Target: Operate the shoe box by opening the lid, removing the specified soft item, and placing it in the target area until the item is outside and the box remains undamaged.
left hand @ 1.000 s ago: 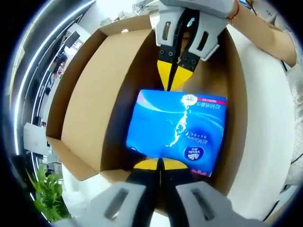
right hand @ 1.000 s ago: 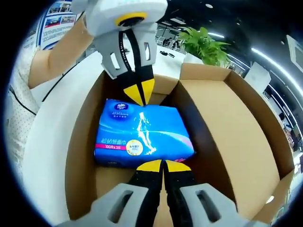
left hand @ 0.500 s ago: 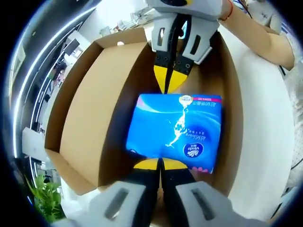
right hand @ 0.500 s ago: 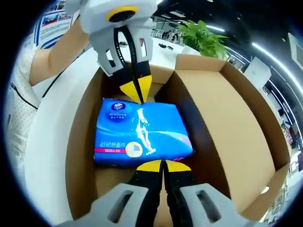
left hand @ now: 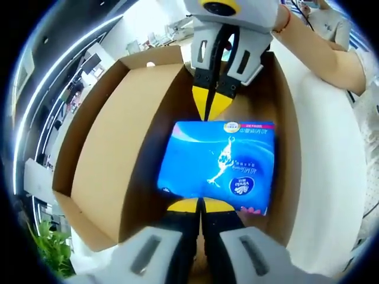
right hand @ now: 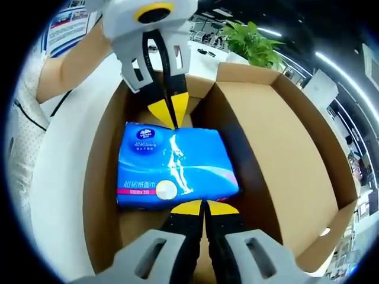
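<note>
I saw a potted plant [right hand: 251,44] beyond the far end of the shoe box [left hand: 106,148], and the person's arm [left hand: 314,50] over the white surface [left hand: 325,160]. The box's lid [right hand: 284,148] lay swung open to one side, its brown cardboard walls unmarked. The soft item, a blue tissue pack [left hand: 218,164] with white swirl and pink stripe, sat inside the box on the floor. My left tool [left hand: 199,205] was clenched at one end of the pack; my right tool [right hand: 204,207] was clenched at the opposite end, both touching its edges.
</note>
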